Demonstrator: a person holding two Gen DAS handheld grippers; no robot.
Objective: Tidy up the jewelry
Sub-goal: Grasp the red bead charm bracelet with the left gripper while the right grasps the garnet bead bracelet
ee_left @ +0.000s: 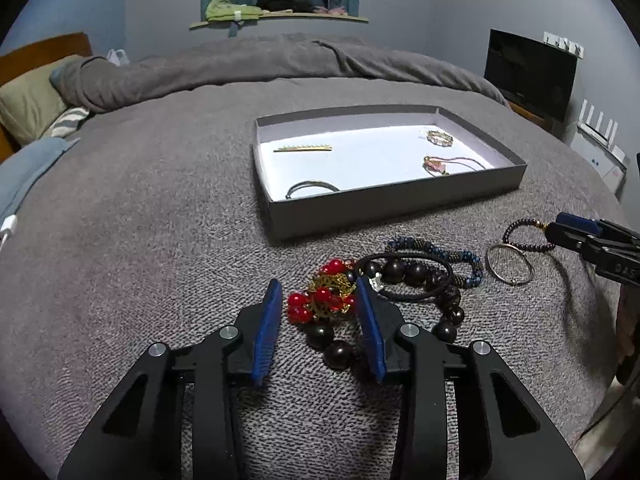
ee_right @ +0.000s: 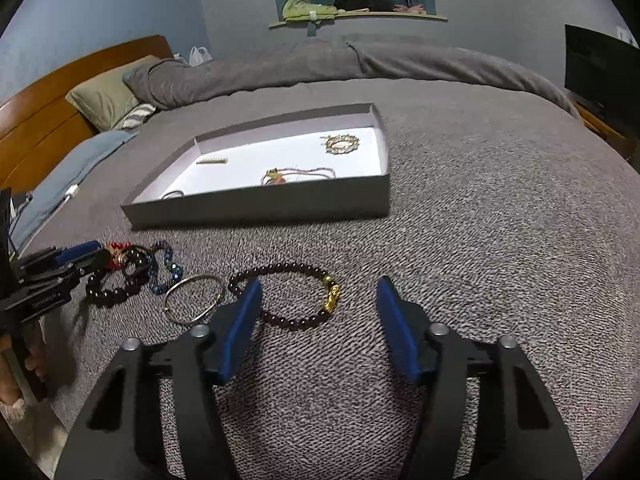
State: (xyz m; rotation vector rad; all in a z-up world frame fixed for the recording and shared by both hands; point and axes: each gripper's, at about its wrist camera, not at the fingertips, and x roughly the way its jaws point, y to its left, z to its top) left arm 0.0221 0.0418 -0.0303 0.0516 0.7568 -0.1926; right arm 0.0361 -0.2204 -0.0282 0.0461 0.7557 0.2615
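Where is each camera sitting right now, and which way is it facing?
Left wrist: on the left gripper, facing across the bed; its fingers straddle the red bead piece; right gripper shows.
Right wrist: on the right gripper, over the dark bead bracelet; left gripper shows.
Shared: grey tray, silver bangle.

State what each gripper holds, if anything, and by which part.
Nothing yet. The left gripper straddles the red-bead ornament; the right gripper brackets the dark bead bracelet. Neither's pads press anything.
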